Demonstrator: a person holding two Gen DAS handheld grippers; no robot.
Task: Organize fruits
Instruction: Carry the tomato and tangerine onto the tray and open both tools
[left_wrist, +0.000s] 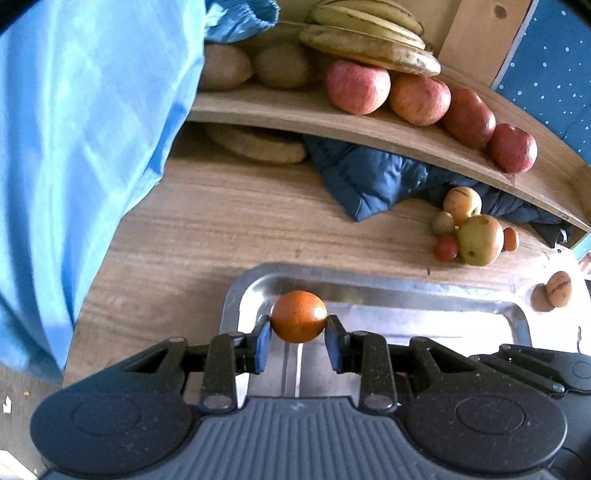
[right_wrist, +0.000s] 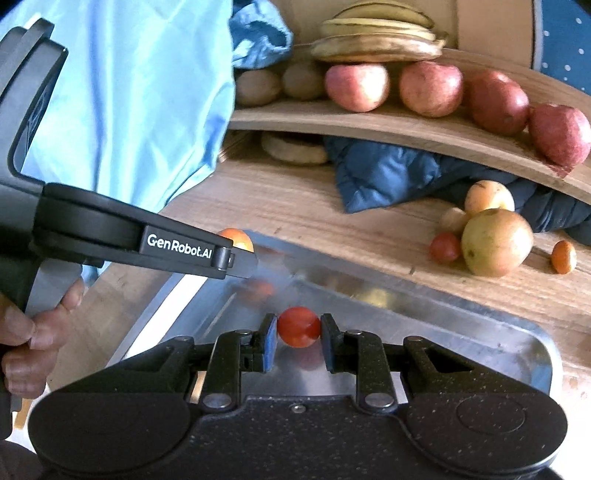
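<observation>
My left gripper (left_wrist: 298, 325) is shut on a small orange fruit (left_wrist: 299, 315) and holds it over the far left corner of a steel tray (left_wrist: 424, 291). My right gripper (right_wrist: 298, 328) is shut on a small red tomato (right_wrist: 299, 326) above the same tray (right_wrist: 498, 339). In the right wrist view the left gripper (right_wrist: 240, 254) comes in from the left with the orange fruit (right_wrist: 236, 238) at its tip. Loose fruits lie on the wooden table: a yellow-green apple (left_wrist: 480, 240), a small red tomato (left_wrist: 446, 248) and smaller pieces.
A curved wooden shelf (left_wrist: 332, 122) holds red apples (left_wrist: 357, 86), bananas (left_wrist: 369, 40) and brown kiwis (left_wrist: 282, 64). A dark blue quilted cloth (left_wrist: 373, 177) lies under it. A light blue cloth (left_wrist: 81, 129) hangs at the left. One small fruit (left_wrist: 558, 288) lies at the right.
</observation>
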